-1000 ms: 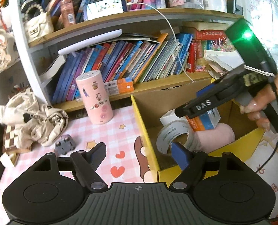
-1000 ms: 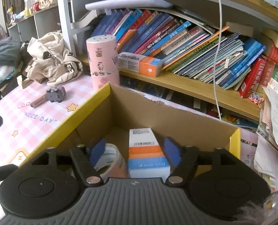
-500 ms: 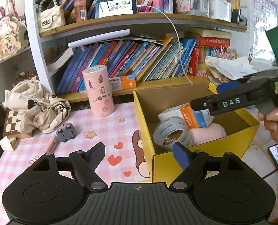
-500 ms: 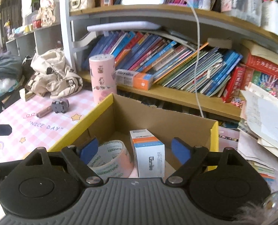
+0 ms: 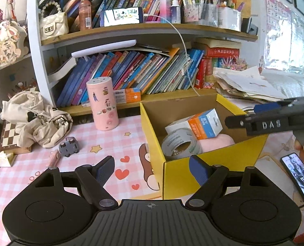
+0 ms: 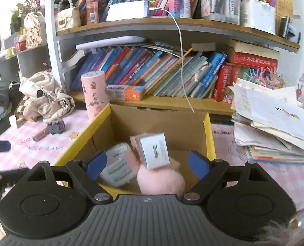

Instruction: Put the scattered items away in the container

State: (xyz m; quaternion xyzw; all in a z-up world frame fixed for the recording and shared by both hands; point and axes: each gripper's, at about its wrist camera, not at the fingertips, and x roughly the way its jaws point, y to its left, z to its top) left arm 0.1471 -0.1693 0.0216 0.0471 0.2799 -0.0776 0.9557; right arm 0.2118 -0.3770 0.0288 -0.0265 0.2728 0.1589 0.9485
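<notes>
A yellow cardboard box (image 5: 192, 174) stands on the pink checked table. In it lie a roll of clear tape (image 5: 180, 145), an orange, white and blue carton (image 5: 201, 123) and a pink plush thing (image 5: 223, 141). The right wrist view shows the box (image 6: 210, 135), tape (image 6: 119, 164), carton (image 6: 154, 151) and plush (image 6: 160, 180) too. My left gripper (image 5: 152, 169) is open and empty before the box's near corner. My right gripper (image 6: 147, 164) is open and empty above the box's near edge; it also shows in the left wrist view (image 5: 260, 121). A grey toy car (image 5: 69, 146) and a pink stick (image 5: 53, 160) lie on the table.
A pink cylinder (image 5: 102, 104) stands left of the box, before the bookshelf (image 5: 131, 82). A cream cloth bag (image 5: 35, 116) and a chessboard (image 5: 8, 133) lie at the far left. A phone (image 5: 297, 174) lies right of the box. Stacked papers (image 6: 274, 123) sit at the right.
Both grippers have pulled back and up from the box. The right gripper let go of the carton, which now lies tilted on the plush and tape.
</notes>
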